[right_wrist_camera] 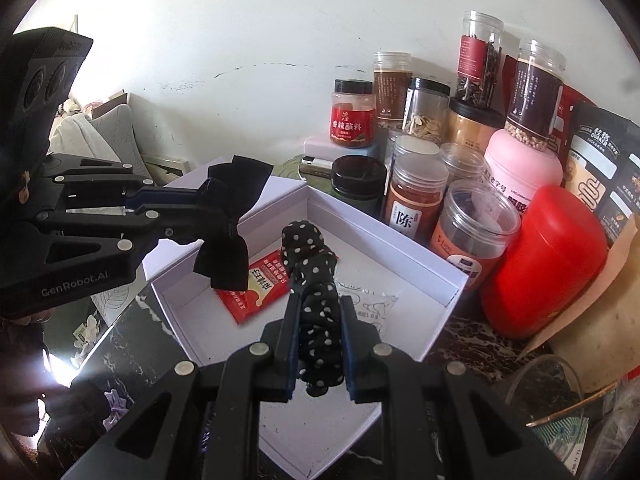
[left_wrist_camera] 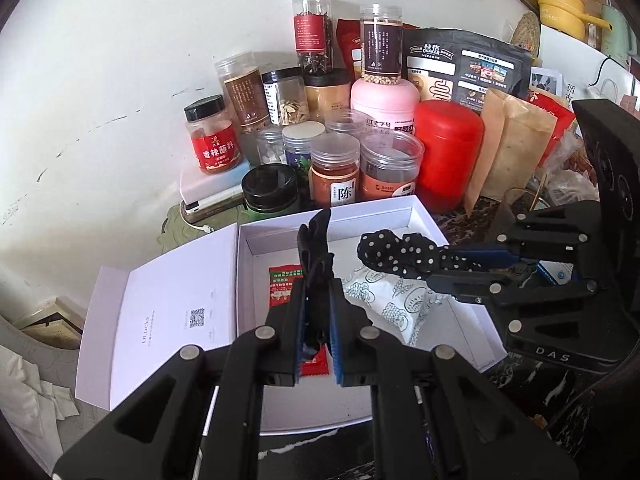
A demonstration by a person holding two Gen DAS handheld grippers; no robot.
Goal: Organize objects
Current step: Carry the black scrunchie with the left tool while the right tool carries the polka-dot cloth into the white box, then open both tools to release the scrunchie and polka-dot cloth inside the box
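Your left gripper (left_wrist_camera: 318, 316) is clamped shut on a plain black bow (right_wrist_camera: 230, 216), pinching it at the knot so both loops hang free and the cloth cannot slide out. Your right gripper (right_wrist_camera: 320, 340) is likewise closed tight, on a black bow with white dots (right_wrist_camera: 310, 276), gripped along its length so the dotted end stands up beyond the fingertips. You hold both bows in the air over the open white box (left_wrist_camera: 332, 216), which looks like the place they are meant to go. On the box floor lie a red packet (right_wrist_camera: 260, 288) and a white patterned pouch (left_wrist_camera: 386, 296), so you have bare floor only toward the near side. The box lid (left_wrist_camera: 160, 312) is folded out flat to the left in the left wrist view, which keeps the opening free. Behind the box, jars (left_wrist_camera: 336, 172) and a red canister (left_wrist_camera: 448, 152) stand packed close against its far wall, so lowering straight down seems safer than reaching across.
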